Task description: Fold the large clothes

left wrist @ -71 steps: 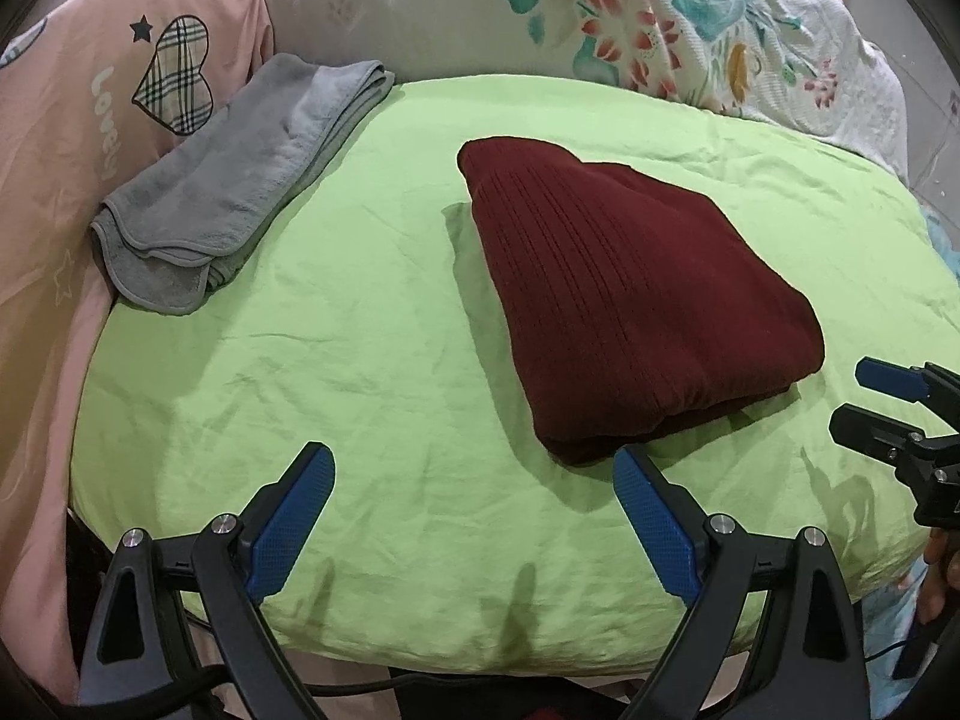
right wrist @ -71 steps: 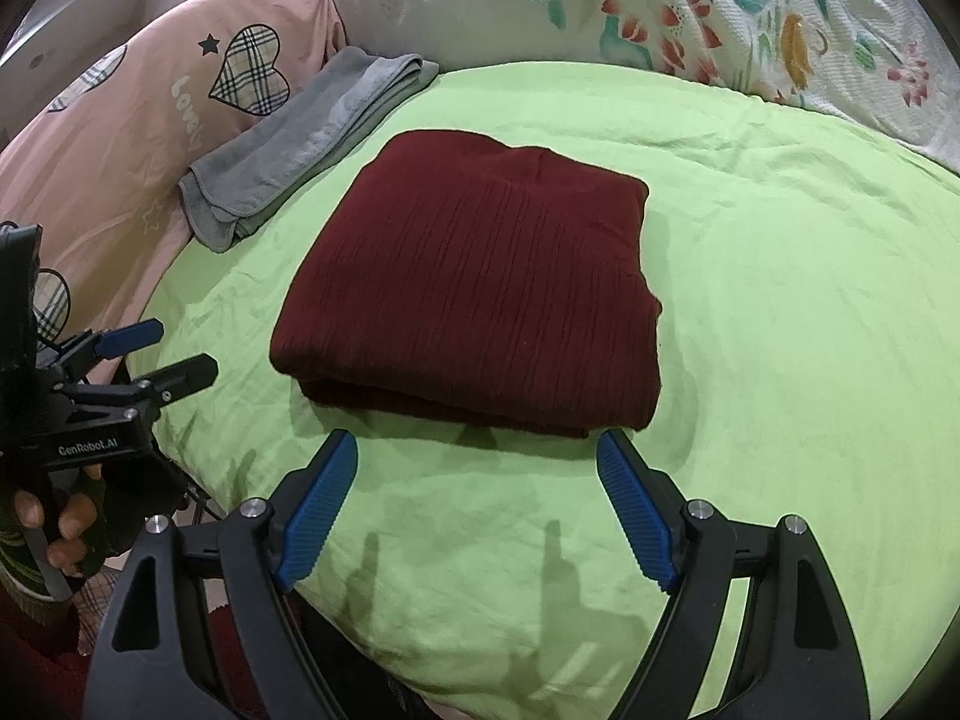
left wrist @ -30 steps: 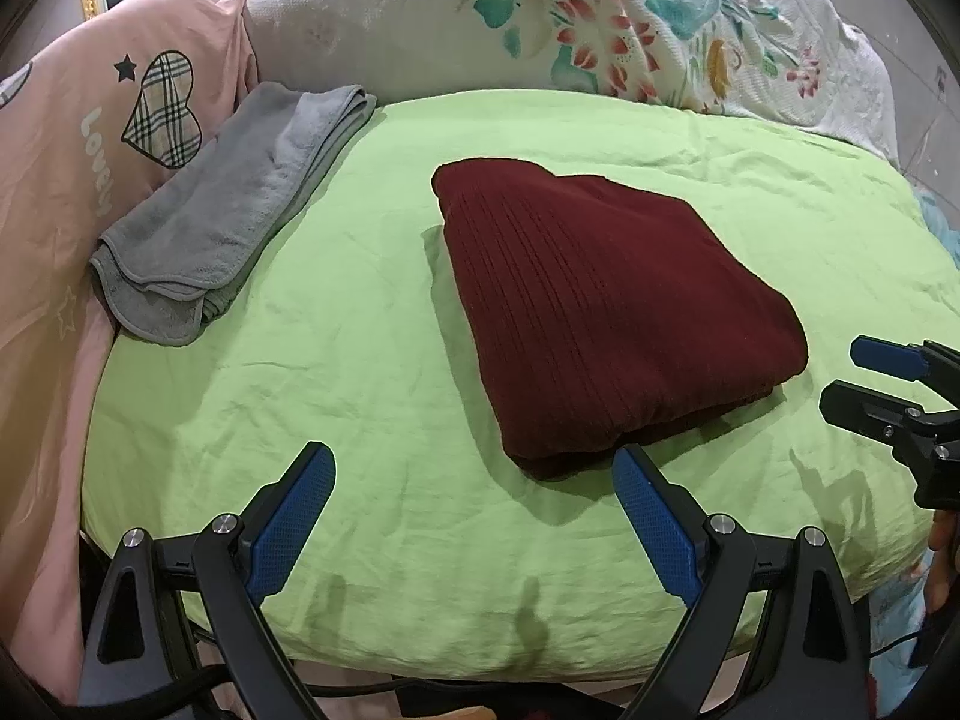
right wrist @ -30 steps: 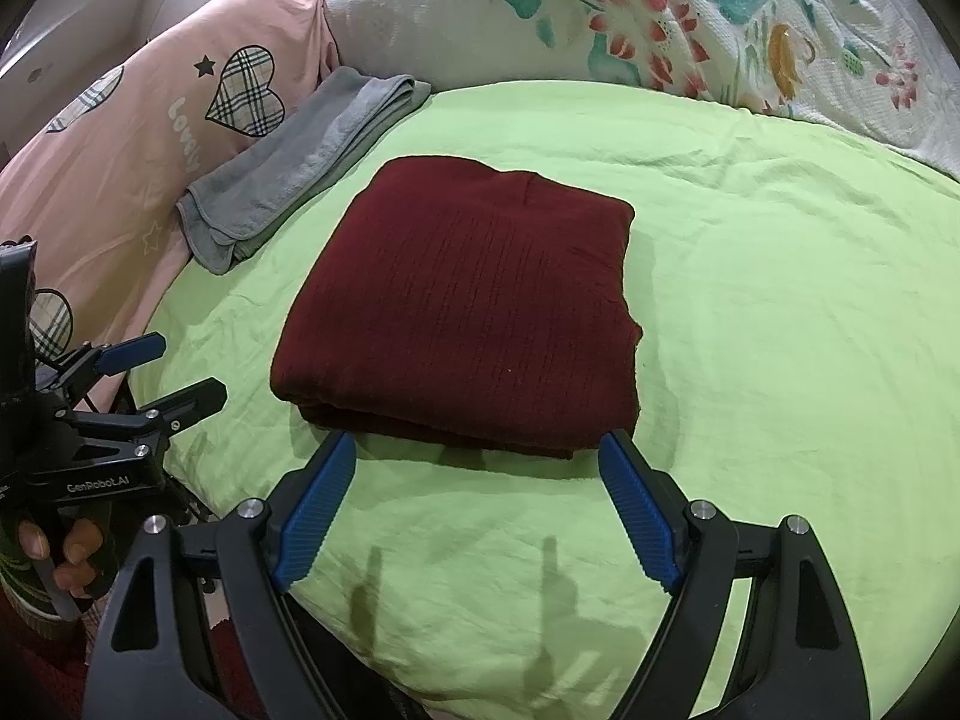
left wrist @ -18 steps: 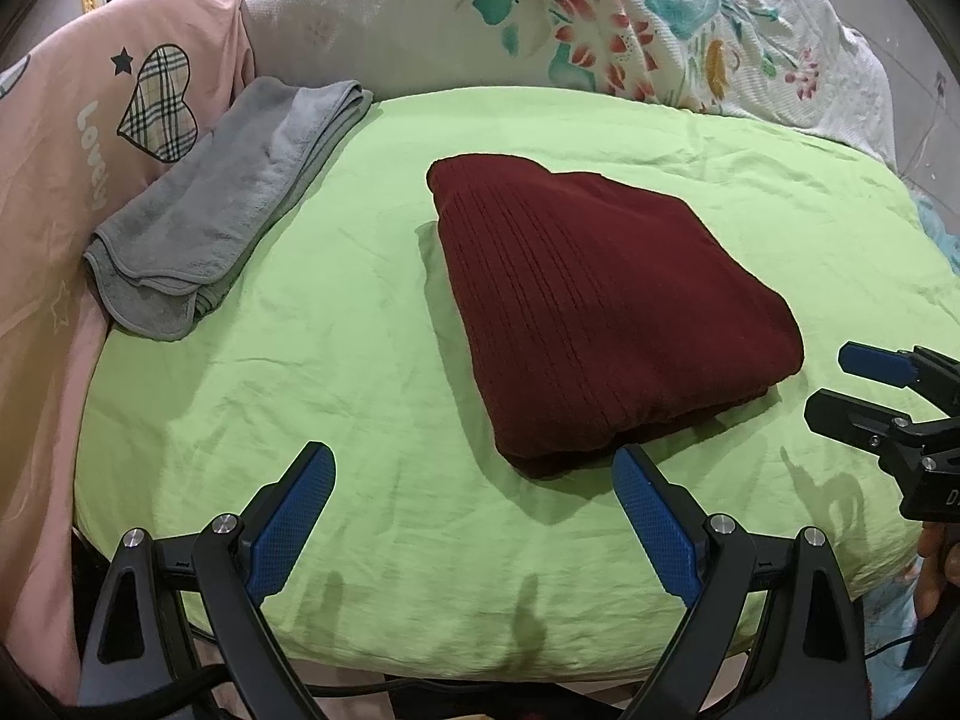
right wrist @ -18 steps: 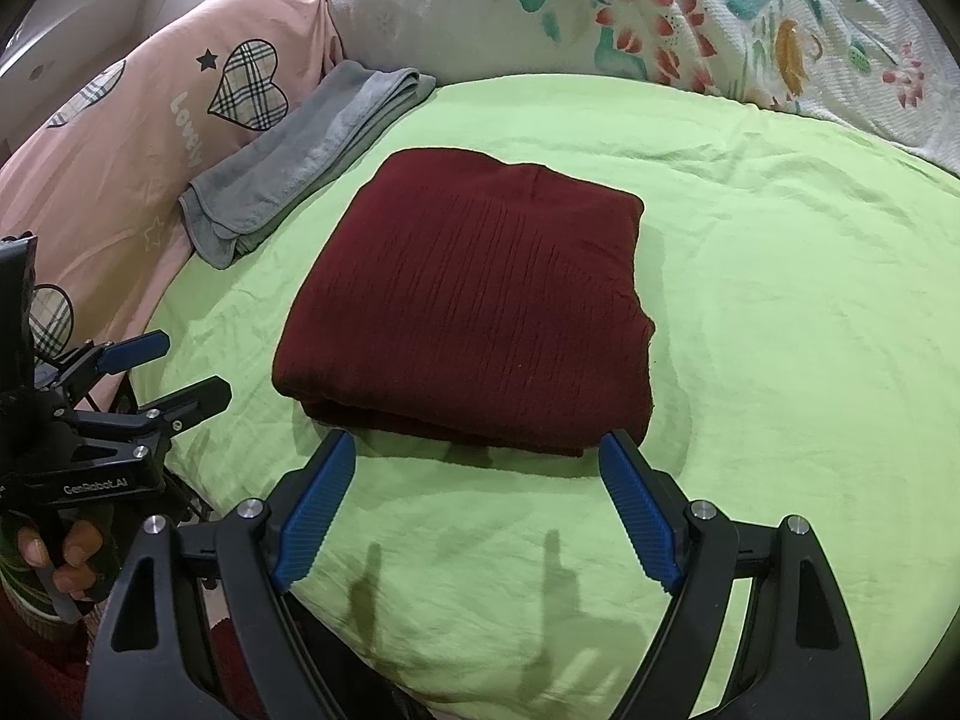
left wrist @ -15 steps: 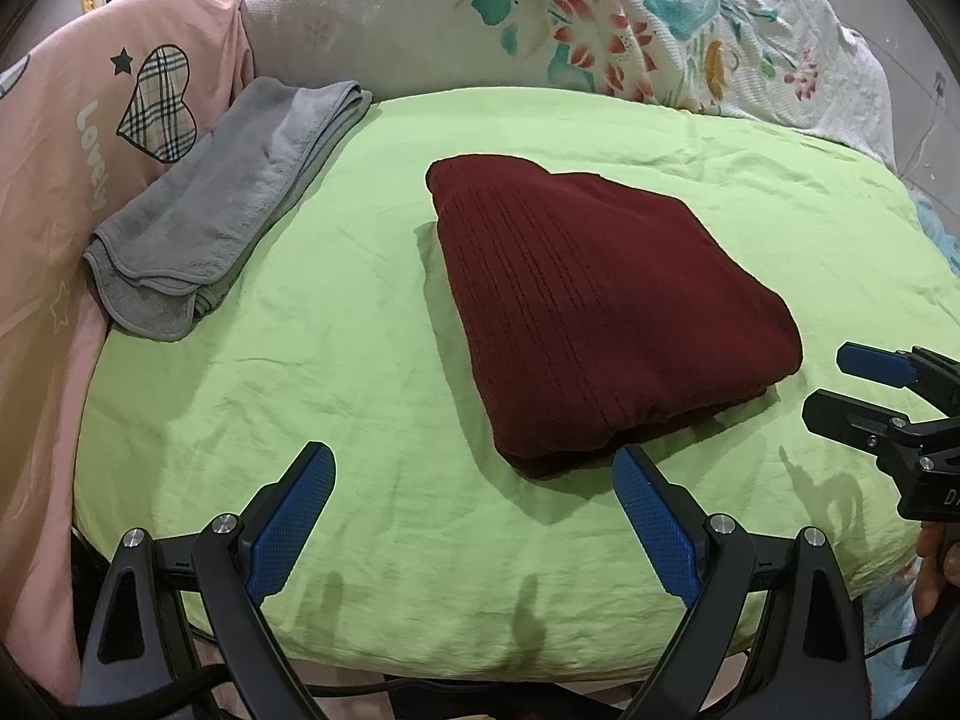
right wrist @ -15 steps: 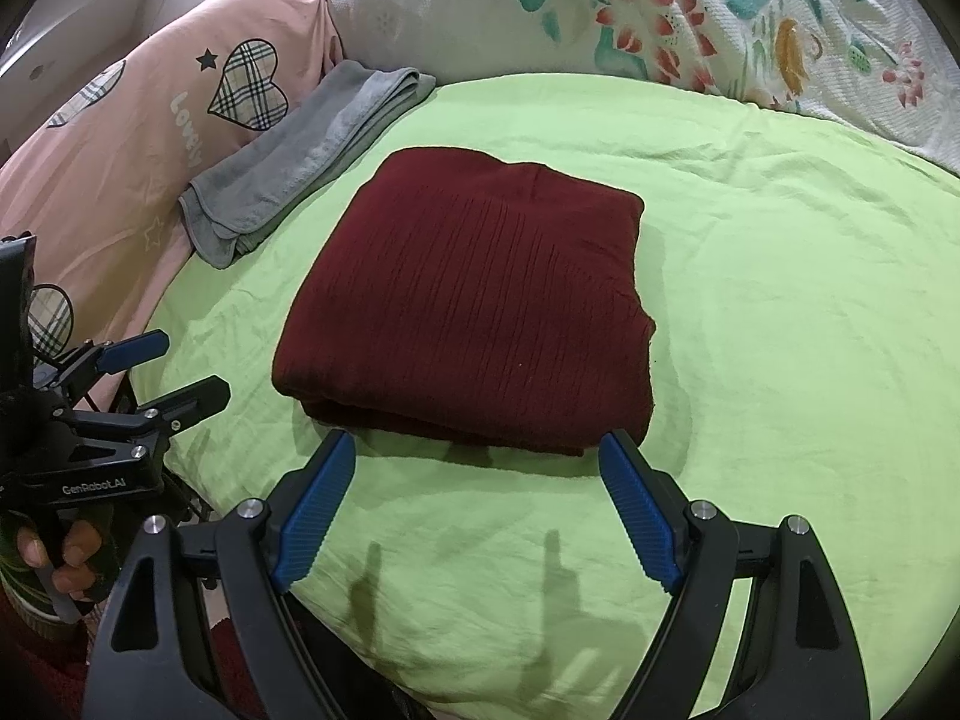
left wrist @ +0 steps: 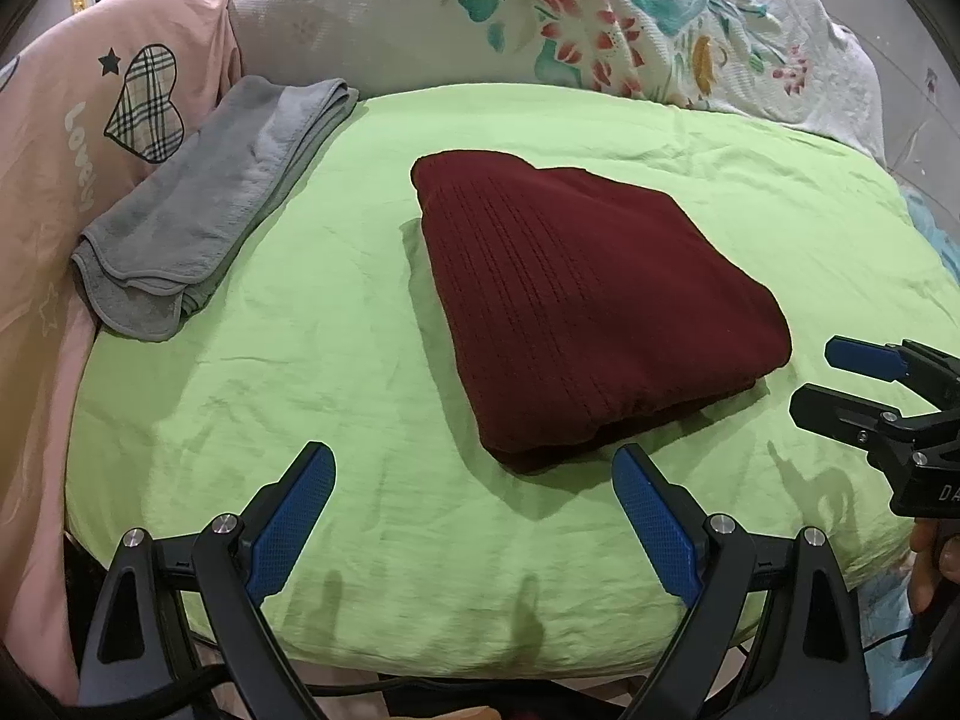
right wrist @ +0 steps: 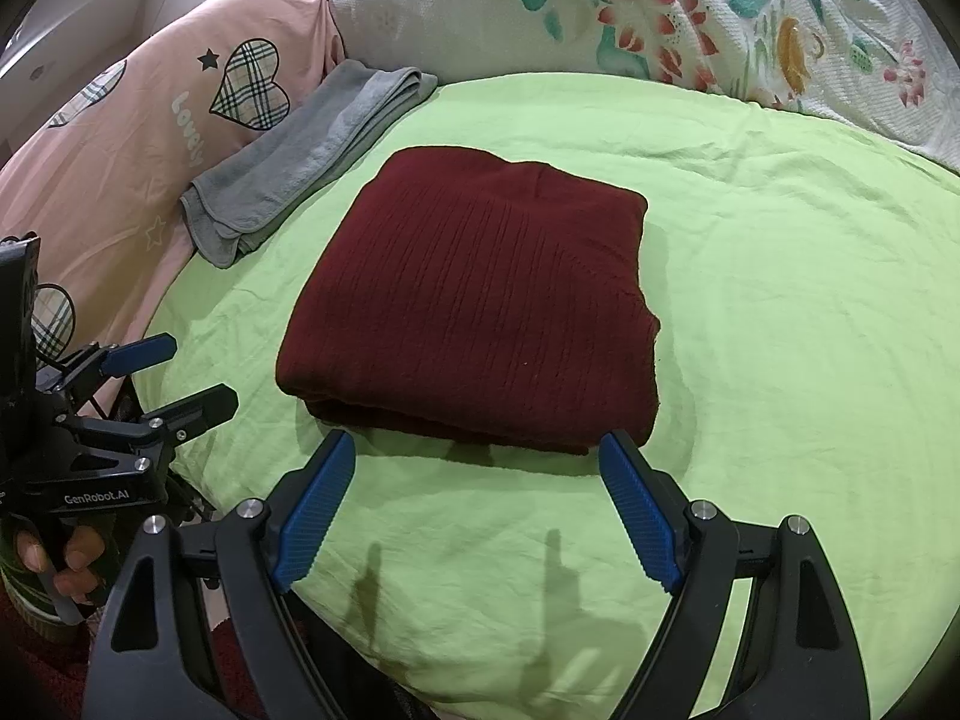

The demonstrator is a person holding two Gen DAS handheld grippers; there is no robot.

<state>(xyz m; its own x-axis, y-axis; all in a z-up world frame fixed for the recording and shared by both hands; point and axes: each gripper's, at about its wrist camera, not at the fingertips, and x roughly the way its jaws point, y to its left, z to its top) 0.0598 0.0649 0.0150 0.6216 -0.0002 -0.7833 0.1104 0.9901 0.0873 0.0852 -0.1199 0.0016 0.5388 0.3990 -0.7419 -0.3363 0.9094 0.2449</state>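
Both the left gripper (left wrist: 471,501) and right gripper (right wrist: 477,480) are hovering back, fingers spread and empty, the maroon sweater (right wrist: 480,300) lying folded, barely changed from a moment ago.

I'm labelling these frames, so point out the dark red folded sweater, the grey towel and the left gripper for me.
dark red folded sweater (right wrist: 480,294), right wrist view, middle of its ribbed top face.
grey towel (left wrist: 204,210), left wrist view, centre of its top layer.
left gripper (left wrist: 474,498), left wrist view, midway between its open blue fingertips.
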